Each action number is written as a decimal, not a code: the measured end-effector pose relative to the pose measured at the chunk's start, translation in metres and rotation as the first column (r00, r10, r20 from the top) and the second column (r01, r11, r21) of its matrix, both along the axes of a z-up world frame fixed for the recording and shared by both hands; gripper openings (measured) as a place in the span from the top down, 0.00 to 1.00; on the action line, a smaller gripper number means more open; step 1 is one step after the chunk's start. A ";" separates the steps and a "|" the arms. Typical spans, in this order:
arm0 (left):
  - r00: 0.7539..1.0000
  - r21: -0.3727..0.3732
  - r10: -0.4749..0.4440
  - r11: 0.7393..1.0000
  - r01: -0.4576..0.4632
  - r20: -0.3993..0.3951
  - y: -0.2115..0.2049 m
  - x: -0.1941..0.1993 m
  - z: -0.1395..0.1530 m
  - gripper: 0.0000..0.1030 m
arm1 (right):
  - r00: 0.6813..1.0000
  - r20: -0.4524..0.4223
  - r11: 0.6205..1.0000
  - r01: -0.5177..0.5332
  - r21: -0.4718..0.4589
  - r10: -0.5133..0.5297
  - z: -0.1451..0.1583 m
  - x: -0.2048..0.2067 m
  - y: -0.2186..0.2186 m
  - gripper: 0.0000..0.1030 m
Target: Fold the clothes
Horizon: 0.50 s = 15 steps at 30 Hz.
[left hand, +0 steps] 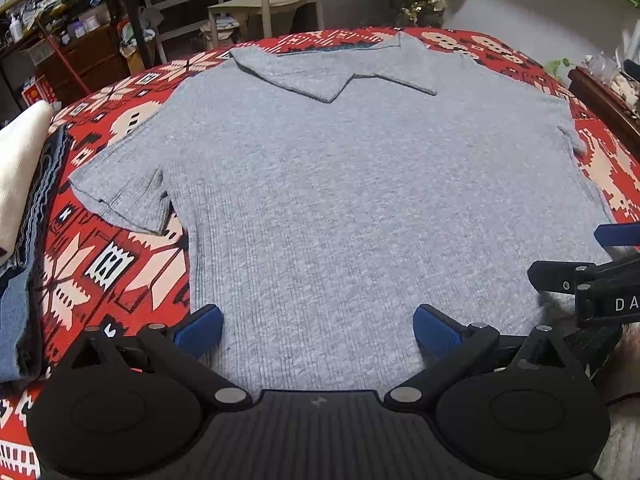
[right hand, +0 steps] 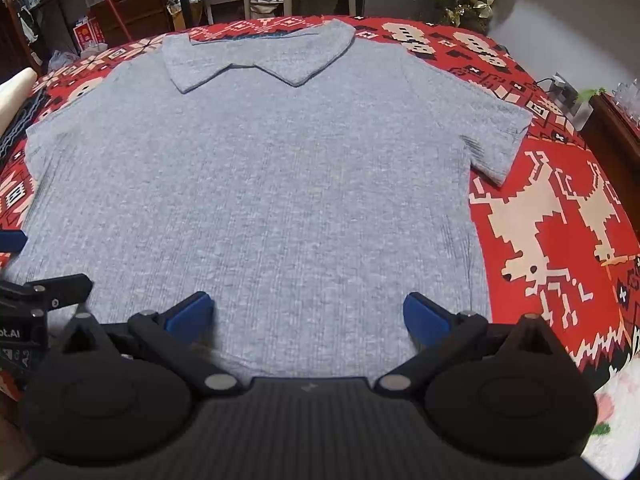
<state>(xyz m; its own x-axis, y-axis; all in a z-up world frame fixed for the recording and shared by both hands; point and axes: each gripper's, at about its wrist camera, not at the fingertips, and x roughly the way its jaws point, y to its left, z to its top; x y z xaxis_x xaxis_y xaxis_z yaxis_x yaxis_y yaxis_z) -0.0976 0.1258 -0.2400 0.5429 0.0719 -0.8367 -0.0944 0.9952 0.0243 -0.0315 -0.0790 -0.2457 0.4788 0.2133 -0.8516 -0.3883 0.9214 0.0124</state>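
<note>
Hem edge of the grey polo shirt (left hand: 340, 208) lies nearest both cameras, running across between the blue pads of each claw. Shirt is spread flat, front up, on a red patterned cloth (left hand: 120, 264) over the worktop; collar (left hand: 332, 76) at the far end, so its long axis runs straight away from both claws, hem to collar.

Left claw (left hand: 318, 330): jaws spread fully apart, pads over the hem at its left part, nothing clamped. Right claw (right hand: 306, 318): jaws also wide apart, over the hem's right part, nothing clamped. Whether the pads touch the fabric, cannot tell.

Left sleeve (left hand: 124, 196) sticks out sideways, nearer the left claw; right sleeve (right hand: 496, 140) nearer the right claw.

Judgement: nothing folded yet. Each claw has its own hem corner and sleeve side in reach.

Outward: stacked folded clothes (left hand: 24, 216) at the left edge; chair (left hand: 272, 4) and cluttered shelves beyond.
</note>
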 end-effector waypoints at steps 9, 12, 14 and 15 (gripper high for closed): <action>0.999 0.000 -0.017 1.000 0.017 0.041 0.001 -0.005 -0.002 0.00 | 1.000 0.008 1.000 0.008 0.004 -0.008 0.000 -0.002 0.000 0.01; 0.998 0.003 -0.006 1.000 0.006 0.059 0.000 -0.007 -0.003 0.00 | 0.999 0.034 1.000 0.017 0.014 -0.018 -0.001 -0.007 -0.002 0.01; 0.997 0.005 -0.002 1.000 0.002 0.074 -0.001 -0.010 -0.003 0.00 | 0.998 0.047 0.999 0.030 0.018 -0.031 -0.002 -0.010 -0.002 0.01; 0.997 0.005 -0.005 1.000 0.004 0.077 -0.001 -0.010 -0.004 0.00 | 0.998 0.052 0.999 0.035 0.019 -0.036 -0.002 -0.011 -0.002 0.01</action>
<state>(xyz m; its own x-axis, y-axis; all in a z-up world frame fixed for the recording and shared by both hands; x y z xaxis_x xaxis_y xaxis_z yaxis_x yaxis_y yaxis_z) -0.1077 0.1248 -0.2437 0.6063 0.0733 -0.7919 -0.0917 0.9955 0.0219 -0.0423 -0.0806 -0.2479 0.5297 0.2107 -0.8216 -0.3561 0.9344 0.0100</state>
